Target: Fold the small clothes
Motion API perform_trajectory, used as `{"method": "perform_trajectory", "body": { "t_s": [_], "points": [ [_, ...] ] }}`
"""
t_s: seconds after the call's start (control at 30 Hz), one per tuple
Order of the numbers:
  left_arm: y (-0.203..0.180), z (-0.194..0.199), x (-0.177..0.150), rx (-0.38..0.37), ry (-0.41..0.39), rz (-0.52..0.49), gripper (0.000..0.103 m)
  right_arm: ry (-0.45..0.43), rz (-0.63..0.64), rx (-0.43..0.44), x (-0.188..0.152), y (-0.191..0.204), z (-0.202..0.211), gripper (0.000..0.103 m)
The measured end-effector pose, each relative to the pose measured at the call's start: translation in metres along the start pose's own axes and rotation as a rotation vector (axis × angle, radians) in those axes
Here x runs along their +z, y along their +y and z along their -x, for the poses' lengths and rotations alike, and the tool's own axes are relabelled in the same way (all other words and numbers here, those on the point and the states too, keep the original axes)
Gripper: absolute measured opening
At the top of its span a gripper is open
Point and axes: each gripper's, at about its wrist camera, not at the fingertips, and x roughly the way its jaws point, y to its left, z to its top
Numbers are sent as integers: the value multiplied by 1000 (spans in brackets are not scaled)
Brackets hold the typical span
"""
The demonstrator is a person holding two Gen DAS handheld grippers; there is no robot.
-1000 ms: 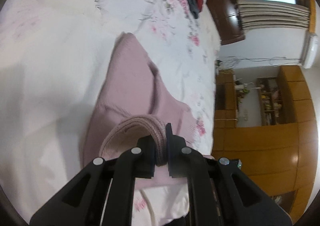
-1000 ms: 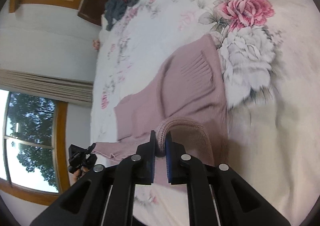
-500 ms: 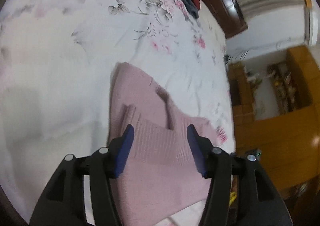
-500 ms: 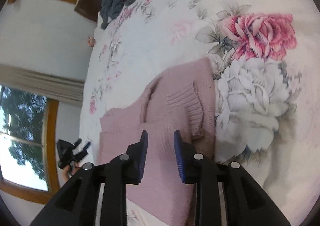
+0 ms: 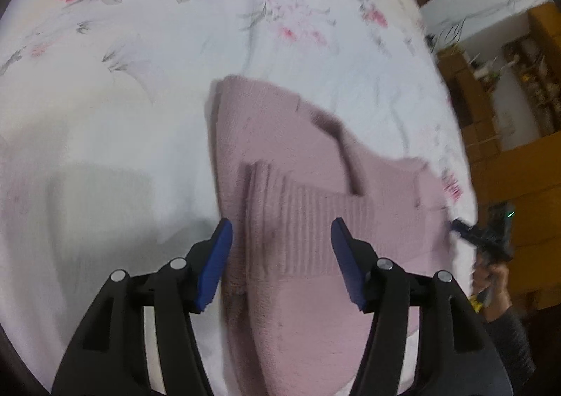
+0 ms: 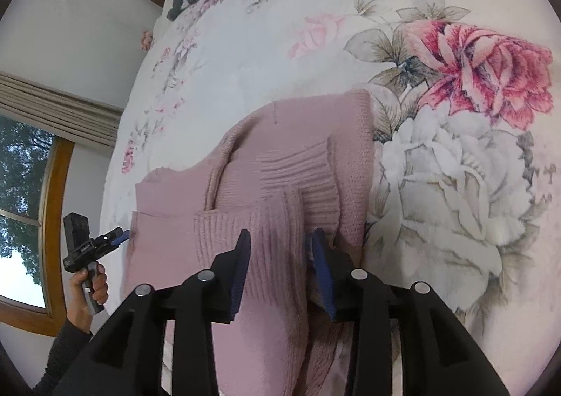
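Both my grippers, left gripper point(image 5: 280, 257) and right gripper point(image 6: 278, 268), are spread, gripping nothing. Pink sweater point(image 6: 280, 185) lies directly ahead on the bedsheet point(image 6: 245, 56), hem folded over. More folds likely left.

Pink ribbed knit sweater point(image 5: 298, 185), partly folded, flat on floral bedsheet point(image 5: 122, 80)

The pink sweater point(image 6: 280, 185) is a matt knitted cloth, ribbed at the folded hem and finer-stitched elsewhere, lying on a smooth printed bedsheet point(image 6: 315, 56) – thin cloth with faint creases. Both the left gripper point(image 5: 280, 255) and the right gripper point(image 6: 278, 266) look like matt black plastic with small shiny metal screw heads and dull blue pads point(image 5: 215, 263) – rubbery in look. The window frame point(image 6: 52, 206) is glossy varnished wood
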Motion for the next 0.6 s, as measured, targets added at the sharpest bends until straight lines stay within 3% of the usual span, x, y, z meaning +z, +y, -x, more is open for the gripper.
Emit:
{"method": "perform_trajectory", "body": {
  "t_s": [0.07,0.13,0.2,0.23,0.37,0.43,0.6],
  "points": [
    [-2,-4,-1,23,14,-24,55,3,5,-4,1,-2,-2,38],
    [-7,-7,-2,45,21,-66,41,11,6,-5,2,-3,-6,38],
    [-11,-8,-3,51,20,-91,12,16,20,-5,2,-4,-7,38],
    [-12,-8,-3,50,17,-98,9,19,32,-6,2,-3,-8,38],
    [-13,-2,-6,36,-21,-132,8,30,78,-13,0,0,-10,36],
    [-18,4,-9,-1,-58,-133,7,26,101,-13,-3,5,-10,12],
    [-27,37,-17,-87,-184,-137,5,-39,137,10,-15,17,8,10]
  ]
}}
